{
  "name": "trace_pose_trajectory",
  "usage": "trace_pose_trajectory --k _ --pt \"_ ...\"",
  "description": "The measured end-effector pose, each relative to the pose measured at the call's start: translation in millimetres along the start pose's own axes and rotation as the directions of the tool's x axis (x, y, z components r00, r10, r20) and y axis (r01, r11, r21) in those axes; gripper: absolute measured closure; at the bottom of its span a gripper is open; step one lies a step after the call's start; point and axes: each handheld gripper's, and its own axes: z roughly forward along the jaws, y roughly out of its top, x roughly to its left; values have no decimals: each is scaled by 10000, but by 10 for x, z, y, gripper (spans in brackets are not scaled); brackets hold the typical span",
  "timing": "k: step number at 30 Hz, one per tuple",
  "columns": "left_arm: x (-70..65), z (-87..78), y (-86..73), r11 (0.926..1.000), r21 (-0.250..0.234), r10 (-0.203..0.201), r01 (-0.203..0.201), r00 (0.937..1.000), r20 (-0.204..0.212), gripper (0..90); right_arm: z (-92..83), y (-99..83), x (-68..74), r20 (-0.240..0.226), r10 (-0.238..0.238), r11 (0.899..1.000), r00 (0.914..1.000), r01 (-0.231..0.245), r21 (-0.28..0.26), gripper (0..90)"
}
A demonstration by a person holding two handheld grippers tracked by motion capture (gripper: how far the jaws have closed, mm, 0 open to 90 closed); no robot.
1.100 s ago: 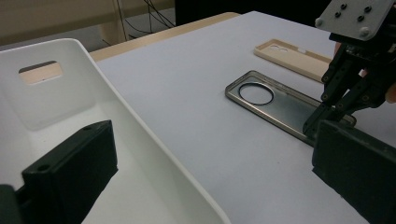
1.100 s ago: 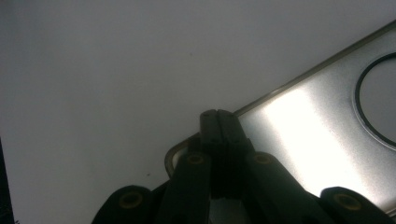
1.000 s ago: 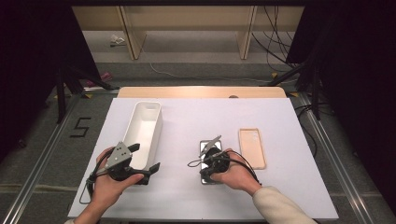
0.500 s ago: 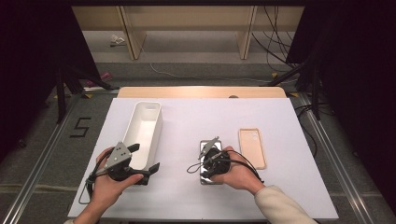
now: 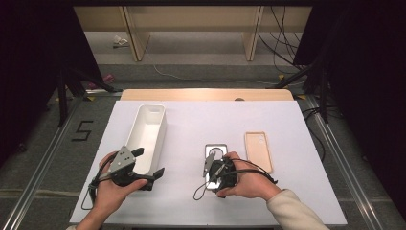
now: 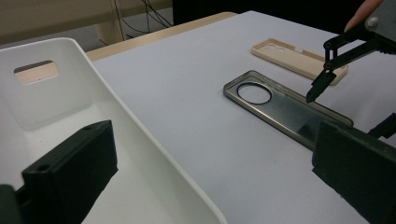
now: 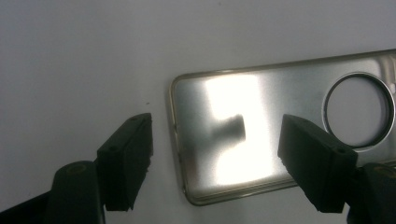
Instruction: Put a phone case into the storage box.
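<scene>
While the right gripper (image 5: pixel 214 163) hovers just above the near end of the clear phone case (image 5: pixel 216 154), its jaws have just been opening and now stand wide; in the right gripper view they straddle that end with bare gaps on both sides, pads off it, nothing held. Case lies flat, hollow side up, near the middle of the bench (image 5: pixel 201 120), toward its near edge; round camera cut-out at its far end.

Left gripper (image 5: pixel 149 163) rests at the near left of the bench, jaws spread across the near end of the white bin (image 5: pixel 152 125), one inside and one outside its right wall. No pad presses on the wall; it holds nothing.

Step judged: release of the clear case, or a re-grip in preparation. Next move calls for either lifting clear, or lowering and closing squarely on the thin rim; a flat, slick case gives little to pinch.

Count: clear case, one. Beige phone case (image 5: pixel 258 151), one, just right of it, apart. Bin, one, empty. Grippers, two.
</scene>
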Motion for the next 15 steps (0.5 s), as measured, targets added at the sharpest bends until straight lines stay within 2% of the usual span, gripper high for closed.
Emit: trace_pose_trajectory --k 2,6,9,15 --pt "2 2 -2 10000 4 3 -3 10000 13 0 13 21 22 74 -225 9994 9997 223 255 279" --pt "-1 2 0 10000 2 21 -21 10000 30 0 34 36 47 143 -398 9982 9991 391 446 285" --pt "-2 2 0 10000 7 29 -29 10000 30 0 38 43 61 149 -455 9957 9989 442 812 294" --pt "0 4 -1 10000 15 34 -34 10000 34 0 77 25 48 292 -581 9946 9979 553 881 300"
